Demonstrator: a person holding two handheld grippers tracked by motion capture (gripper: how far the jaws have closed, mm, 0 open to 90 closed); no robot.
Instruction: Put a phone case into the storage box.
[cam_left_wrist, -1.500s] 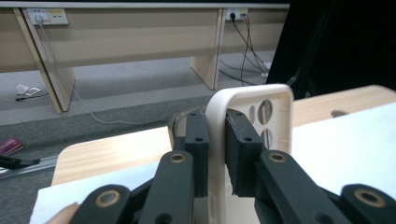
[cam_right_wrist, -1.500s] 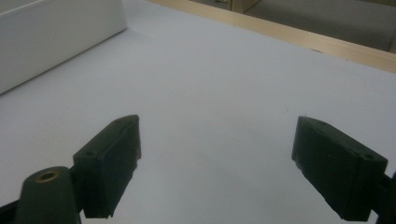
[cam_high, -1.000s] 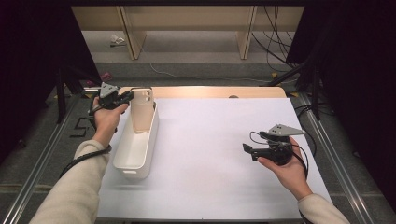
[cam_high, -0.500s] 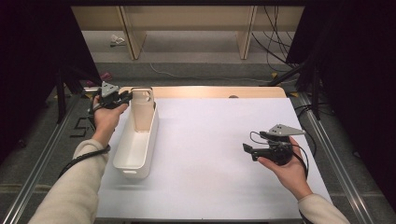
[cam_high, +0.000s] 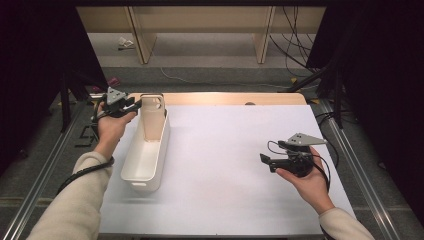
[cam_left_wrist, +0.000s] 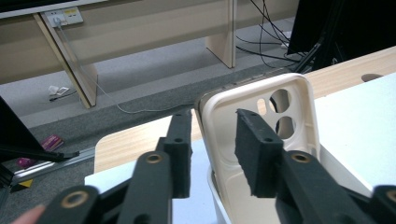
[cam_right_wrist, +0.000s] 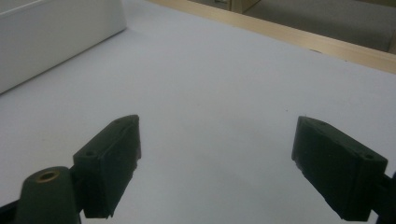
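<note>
Left gripper (cam_left_wrist: 212, 154) just opened, seemingly off upright phone case (cam_left_wrist: 261, 121) in white bin (cam_high: 147, 155), right gripper (cam_right_wrist: 217, 163) wide apart

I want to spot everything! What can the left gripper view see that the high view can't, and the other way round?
Extra in the left gripper view: a wall socket and the camera holes up close. Extra in the high view: the right gripper, open over the white table, both sleeves, and the whole white bin. Both: the cream phone case upright in the bin's far end, its edge between the left gripper's jaws, which have just been opening.
</note>
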